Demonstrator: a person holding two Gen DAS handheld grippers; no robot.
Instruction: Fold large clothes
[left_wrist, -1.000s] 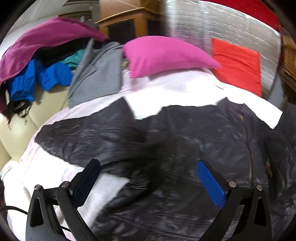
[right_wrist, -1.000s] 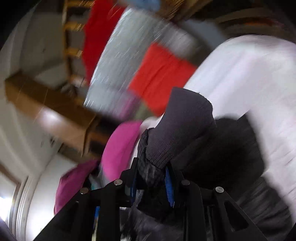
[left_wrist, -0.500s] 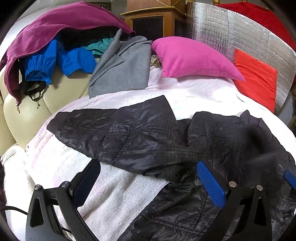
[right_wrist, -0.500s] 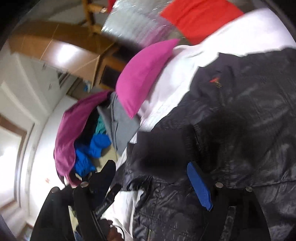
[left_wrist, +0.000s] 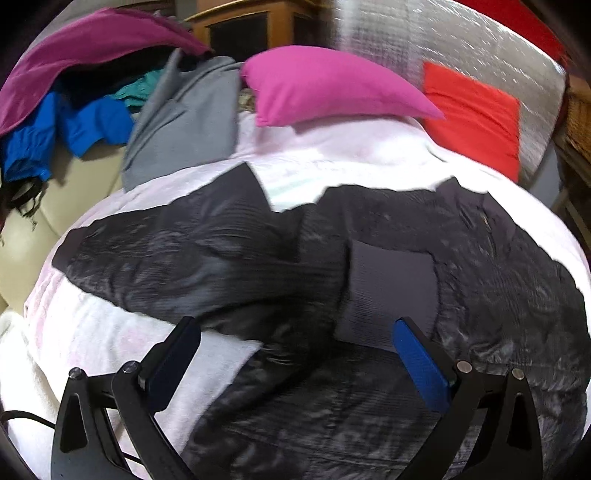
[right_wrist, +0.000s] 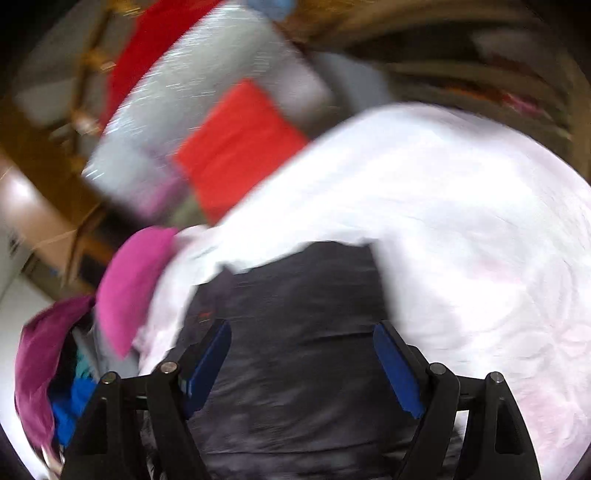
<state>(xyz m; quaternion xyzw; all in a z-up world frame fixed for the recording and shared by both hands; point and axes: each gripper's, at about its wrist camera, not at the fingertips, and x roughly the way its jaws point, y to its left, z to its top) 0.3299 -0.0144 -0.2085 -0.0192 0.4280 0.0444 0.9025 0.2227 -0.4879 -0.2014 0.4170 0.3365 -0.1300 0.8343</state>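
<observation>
A black quilted jacket lies spread on a white blanket. One sleeve is folded across the body, and its grey knit cuff rests on the jacket's middle. Another sleeve stretches out to the left. My left gripper hovers open just above the jacket, with the cuff close to its right finger and nothing between the pads. In the blurred right wrist view, my right gripper stands open over the jacket and holds nothing.
A pink pillow lies at the head of the bed, with a red cushion against a silver padded board behind it. Grey, blue and magenta clothes are heaped on a cream sofa at the left.
My right gripper held the sleeve cuff a second ago, then opened and let it drop onto the jacket's middle. It has since swung away to the right. The left gripper stayed open.
</observation>
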